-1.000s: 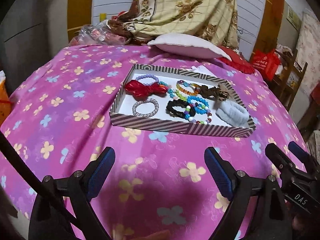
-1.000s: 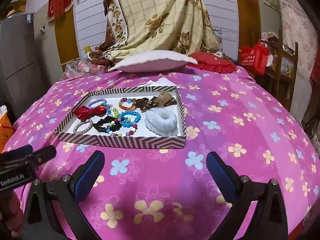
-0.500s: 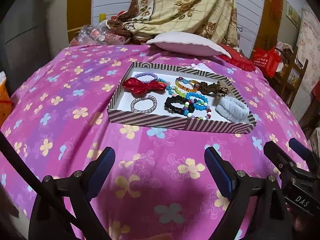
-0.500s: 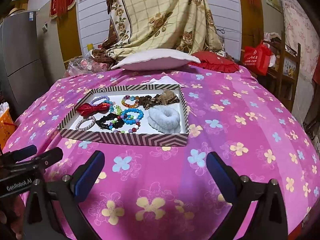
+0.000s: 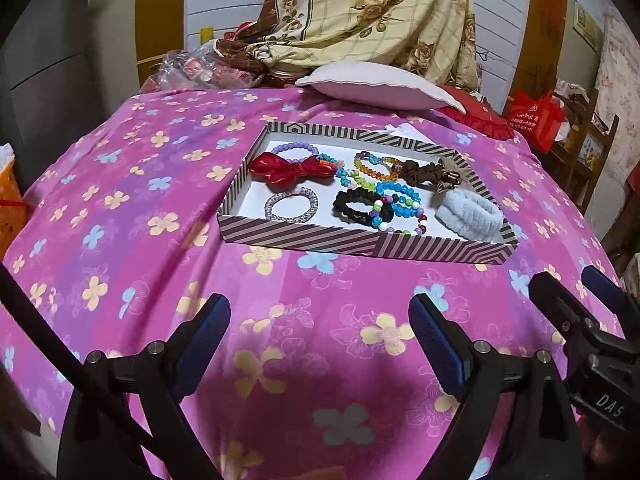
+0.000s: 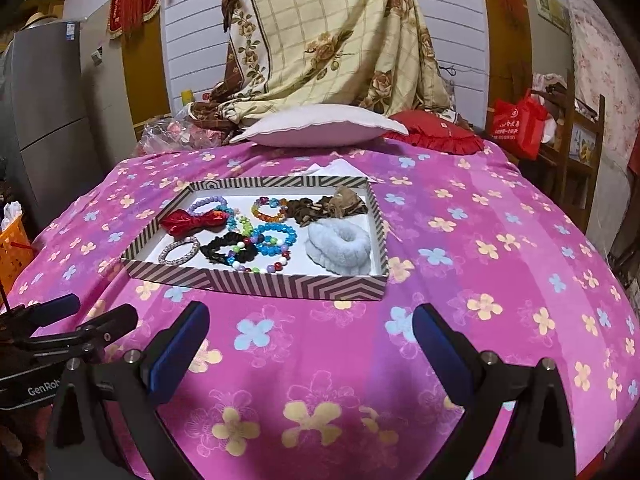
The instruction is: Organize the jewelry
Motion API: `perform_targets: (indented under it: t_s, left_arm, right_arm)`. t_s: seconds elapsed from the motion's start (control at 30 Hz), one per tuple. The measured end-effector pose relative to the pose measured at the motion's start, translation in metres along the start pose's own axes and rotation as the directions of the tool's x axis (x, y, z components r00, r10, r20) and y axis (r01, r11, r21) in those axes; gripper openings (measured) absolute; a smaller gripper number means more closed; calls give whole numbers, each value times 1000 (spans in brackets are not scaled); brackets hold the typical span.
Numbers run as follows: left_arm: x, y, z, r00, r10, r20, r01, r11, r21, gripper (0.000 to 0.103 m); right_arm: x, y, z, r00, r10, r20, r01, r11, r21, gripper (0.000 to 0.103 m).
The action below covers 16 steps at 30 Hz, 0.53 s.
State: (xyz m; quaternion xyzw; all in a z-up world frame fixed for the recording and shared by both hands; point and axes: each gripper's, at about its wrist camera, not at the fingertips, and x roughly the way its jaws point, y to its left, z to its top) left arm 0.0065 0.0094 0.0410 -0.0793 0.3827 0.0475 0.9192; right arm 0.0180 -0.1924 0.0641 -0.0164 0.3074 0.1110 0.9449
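Observation:
A striped shallow box (image 5: 360,244) (image 6: 260,282) lies on the pink flowered cloth. In it are a red bow (image 5: 294,168) (image 6: 192,221), a silver bead bracelet (image 5: 291,205) (image 6: 179,249), a black scrunchie (image 5: 356,205) (image 6: 224,246), several coloured bead bracelets (image 5: 400,200) (image 6: 274,236), a brown scrunchie (image 5: 430,172) (image 6: 328,206) and a pale blue fluffy scrunchie (image 5: 468,216) (image 6: 340,246). My left gripper (image 5: 320,328) and right gripper (image 6: 310,336) are both open and empty, held side by side in front of the box, short of its near wall.
A white pillow (image 6: 320,126) and a red cushion (image 6: 436,136) lie behind the box. A flowered sheet (image 6: 332,36) hangs at the back. An orange basket (image 6: 14,248) stands at the left, a wooden shelf with a red bag (image 6: 520,122) at the right.
Both grippers have drawn back and lifted slightly, so the box sits a little farther and higher in both views. Both stay open. Nothing in the box moved.

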Motion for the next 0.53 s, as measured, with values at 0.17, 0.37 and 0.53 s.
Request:
perform_targets:
  t_s: [0.17, 0.37, 0.53]
  left_arm:
    - [-1, 0, 0, 1000, -2, 3, 2, 1000, 3, 56]
    - [0, -1, -1, 1000, 10, 3, -10, 1000, 2, 56]
    - [-1, -2, -1, 1000, 20, 12, -20, 1000, 8, 56]
  right_arm:
    - [2, 7, -1, 1000, -2, -5, 2, 1000, -25, 103]
    - [2, 8, -1, 1000, -4, -6, 4, 1000, -27, 103]
    - [1, 8, -1, 1000, -1, -4, 1, 1000, -30, 103]
